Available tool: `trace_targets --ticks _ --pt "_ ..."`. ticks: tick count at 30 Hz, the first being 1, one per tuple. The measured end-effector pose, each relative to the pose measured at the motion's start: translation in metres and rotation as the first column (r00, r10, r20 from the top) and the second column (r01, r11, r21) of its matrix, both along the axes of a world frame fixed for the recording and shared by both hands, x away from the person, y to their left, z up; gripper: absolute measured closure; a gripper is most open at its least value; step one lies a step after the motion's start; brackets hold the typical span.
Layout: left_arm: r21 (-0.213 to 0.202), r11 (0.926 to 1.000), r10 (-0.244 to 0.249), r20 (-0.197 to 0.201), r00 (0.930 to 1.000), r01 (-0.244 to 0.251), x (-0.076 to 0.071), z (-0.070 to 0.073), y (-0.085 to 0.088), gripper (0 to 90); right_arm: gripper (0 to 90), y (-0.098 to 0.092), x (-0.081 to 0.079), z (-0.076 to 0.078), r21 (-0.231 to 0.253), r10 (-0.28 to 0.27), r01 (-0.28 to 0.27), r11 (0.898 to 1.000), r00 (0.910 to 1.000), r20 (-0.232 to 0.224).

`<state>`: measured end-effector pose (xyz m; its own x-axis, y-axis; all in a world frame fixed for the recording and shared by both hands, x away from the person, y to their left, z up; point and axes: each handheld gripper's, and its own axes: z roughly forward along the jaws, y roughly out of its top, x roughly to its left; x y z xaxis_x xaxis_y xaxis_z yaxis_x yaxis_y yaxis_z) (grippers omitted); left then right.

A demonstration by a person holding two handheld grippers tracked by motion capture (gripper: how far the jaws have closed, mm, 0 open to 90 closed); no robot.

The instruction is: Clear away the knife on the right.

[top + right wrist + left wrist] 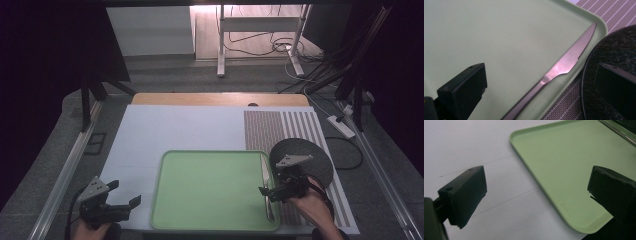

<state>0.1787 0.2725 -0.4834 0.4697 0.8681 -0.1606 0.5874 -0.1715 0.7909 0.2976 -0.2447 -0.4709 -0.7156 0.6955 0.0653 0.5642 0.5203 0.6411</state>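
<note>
Nearest the camera, at the counter's near-left corner, the left tool (122, 196) hovers over the white sheet (165, 130) with its jaws wide and nothing between them, just left of the green tray (210, 192). Toward the near-right corner, the right tool (266, 192) sits over the tray's right rim, jaws spread wide with nothing gripped. Beneath it the knife (564, 63) lies flat inside the tray along that right rim, serrated tip pointing toward the counter's far edge. Just right of the tray, a dark round plate (312, 150) rests on the striped placemat (280, 125).
</note>
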Motion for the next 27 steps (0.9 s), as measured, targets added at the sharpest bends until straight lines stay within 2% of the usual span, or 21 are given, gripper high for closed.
trace_targets --ticks 14,22,27 --pt "0.001 1.0000 0.001 0.000 1.0000 -0.001 0.000 0.000 0.000 3.0 0.0 -0.012 -0.013 0.000 -0.002 -0.022 0.022 1.000 0.9997 0.000" --pt "0.003 1.0000 0.001 0.000 1.0000 -0.001 0.000 0.000 0.000 3.0 0.0 -0.026 -0.025 0.000 0.034 -0.075 0.074 0.997 0.9968 0.025" --pt "0.002 1.0000 0.002 -0.002 1.0000 -0.002 0.000 0.000 0.000 2.9 0.0 -0.033 -0.031 0.000 0.055 -0.102 0.101 0.993 0.9946 0.021"
